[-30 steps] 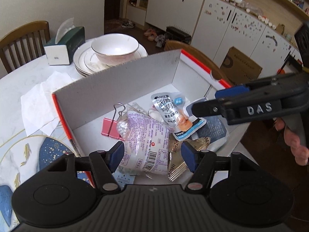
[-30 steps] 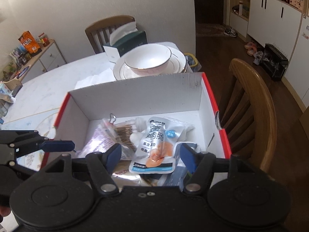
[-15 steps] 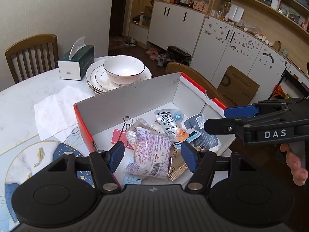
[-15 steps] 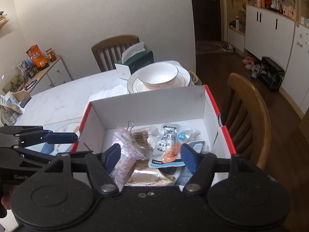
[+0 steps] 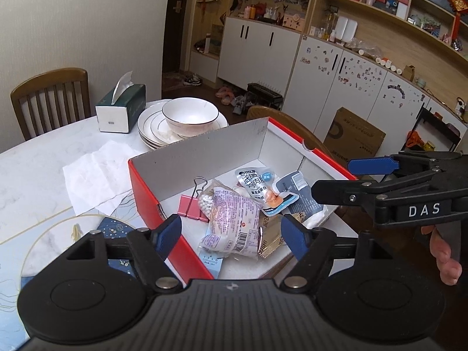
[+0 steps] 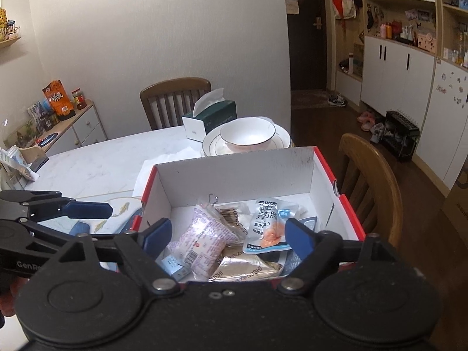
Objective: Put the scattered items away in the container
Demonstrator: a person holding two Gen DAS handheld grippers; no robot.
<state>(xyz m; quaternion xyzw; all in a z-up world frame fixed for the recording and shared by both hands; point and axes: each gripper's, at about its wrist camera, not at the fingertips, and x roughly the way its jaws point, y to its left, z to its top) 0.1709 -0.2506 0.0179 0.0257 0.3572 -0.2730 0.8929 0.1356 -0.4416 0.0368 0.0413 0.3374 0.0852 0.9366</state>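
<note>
Box (image 5: 204, 152), red outside and white inside, sits open on marble table (image 5: 38, 158) near its edge, w/ the items piled in it. Purple-print pouch (image 5: 234, 219) lies in the middle, partly over pink binder clip (image 5: 190, 207) to its left. Silver chicken-breast sachet (image 6: 267, 222) rests toward the far right, overlapping a dark blue packet (image 5: 301, 193). Gold foil packet (image 6: 245, 269) lies at the near wall under the pouch; small pale blue sachet (image 5: 212, 259) beside it at near left corner.

Left gripper (image 5: 231, 234) hovers above the box's near-left wall, jaws apart and just been widening, nothing btwn them. Right gripper (image 6: 228, 234) hangs over the near edge, jaws also just spread wider, empty; pads touch no item.

Beyond the box: bowl (image 6: 247, 134) on stacked plates (image 5: 152, 131), tissue box (image 5: 120, 108), crumpled napkin (image 5: 93, 172) flat on the table. Wooden chair (image 6: 368, 181) stands just right of the box.
</note>
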